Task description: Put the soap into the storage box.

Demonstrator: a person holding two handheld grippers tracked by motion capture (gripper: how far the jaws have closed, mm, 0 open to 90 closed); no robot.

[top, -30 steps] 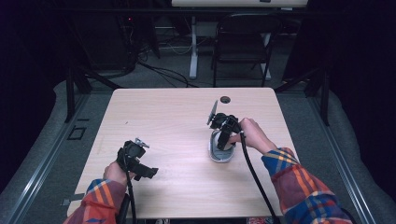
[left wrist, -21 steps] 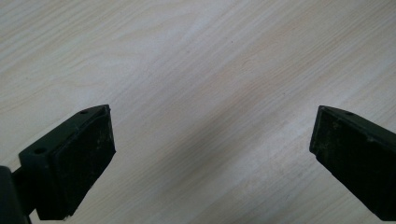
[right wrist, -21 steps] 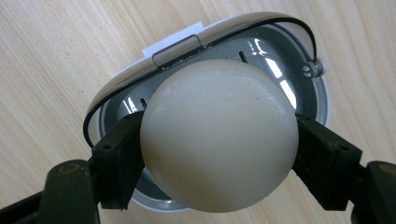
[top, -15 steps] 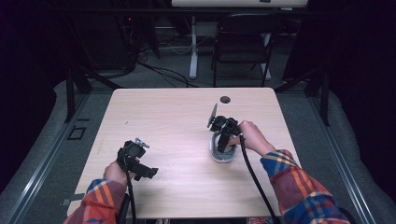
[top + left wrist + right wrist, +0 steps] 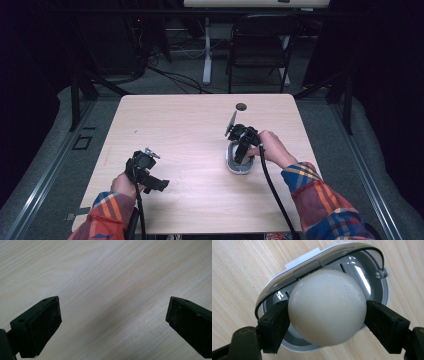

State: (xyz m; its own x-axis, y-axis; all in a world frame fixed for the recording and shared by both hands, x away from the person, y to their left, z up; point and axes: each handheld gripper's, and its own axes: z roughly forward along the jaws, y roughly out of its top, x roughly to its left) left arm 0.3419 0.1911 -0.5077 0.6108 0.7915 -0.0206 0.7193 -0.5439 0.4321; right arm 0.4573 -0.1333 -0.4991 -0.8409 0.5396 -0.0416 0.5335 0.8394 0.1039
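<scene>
Egg [image 5: 327, 307] sits clamped between the right gripper [image 5: 325, 315] jaws, just over a grey oval holder [image 5: 372, 277] on the bench [image 5: 190, 130]; left gripper [image 5: 113, 320] jaws gape wide.

Egg [image 5: 327, 306] hides most of the slicer [image 5: 372, 272] tray; high view: egg too small to tell.
</scene>
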